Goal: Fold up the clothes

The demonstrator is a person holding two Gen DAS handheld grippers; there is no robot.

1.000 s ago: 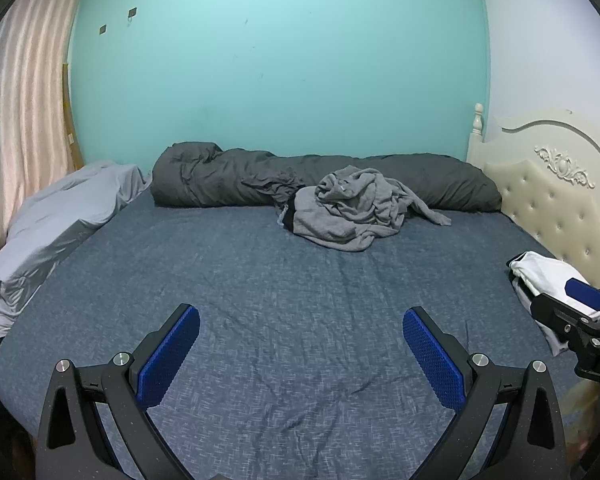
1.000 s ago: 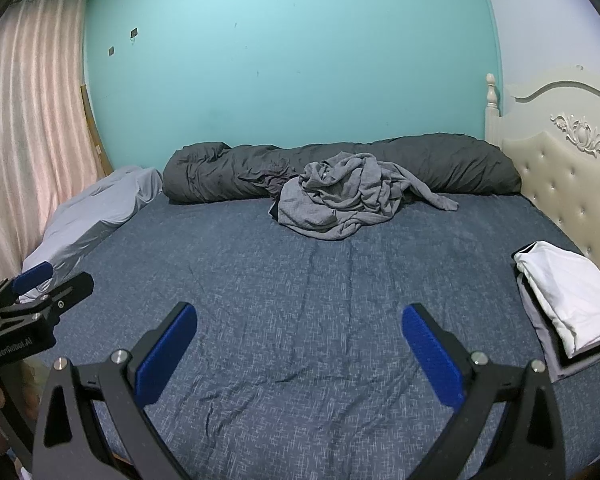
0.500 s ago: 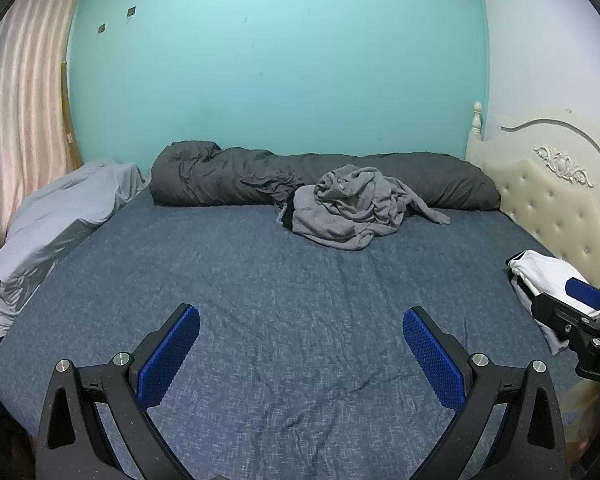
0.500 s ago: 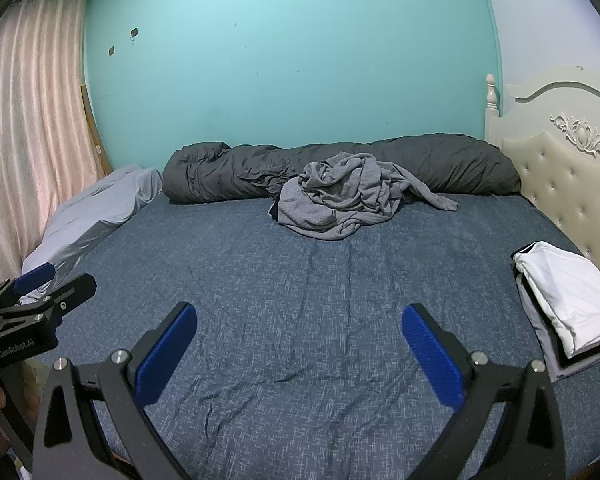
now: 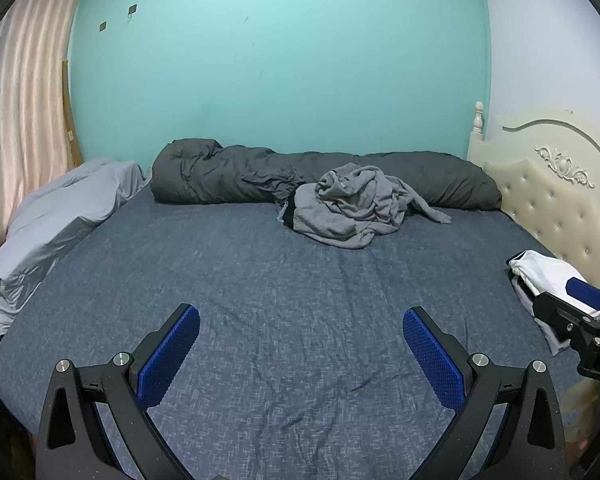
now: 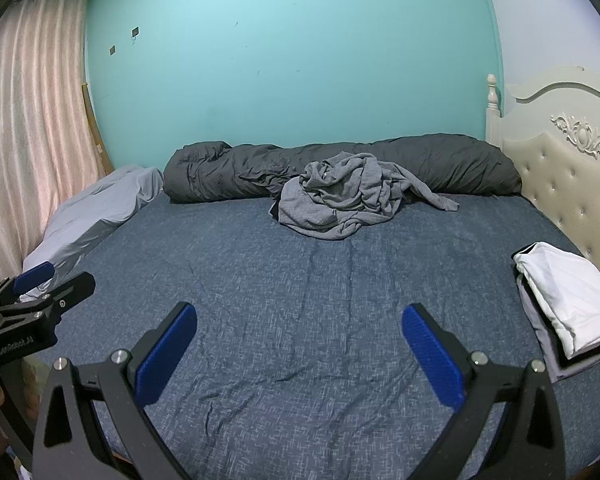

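Note:
A crumpled grey garment [image 5: 354, 210] [image 6: 346, 200] lies in a heap at the far side of the blue bed sheet [image 5: 292, 292] [image 6: 320, 300], against a rolled dark grey duvet [image 5: 228, 172] [image 6: 452, 164]. A folded stack with a white garment on top [image 6: 572, 304] [image 5: 540, 274] rests at the right edge by the headboard. My left gripper [image 5: 300, 338] hangs open above the near part of the bed, nothing between its blue pads. My right gripper [image 6: 300, 338] is open too, empty, and equally far from the grey heap.
A cream tufted headboard [image 5: 556, 200] [image 6: 572, 184] borders the right side. A pale grey pillow or cover [image 5: 60, 220] [image 6: 96, 216] lies along the left edge beside a pink curtain [image 6: 32, 128]. A teal wall [image 5: 280, 64] stands behind the bed.
Both views have shifted only very slightly; the grippers stay open and the clothes have not moved.

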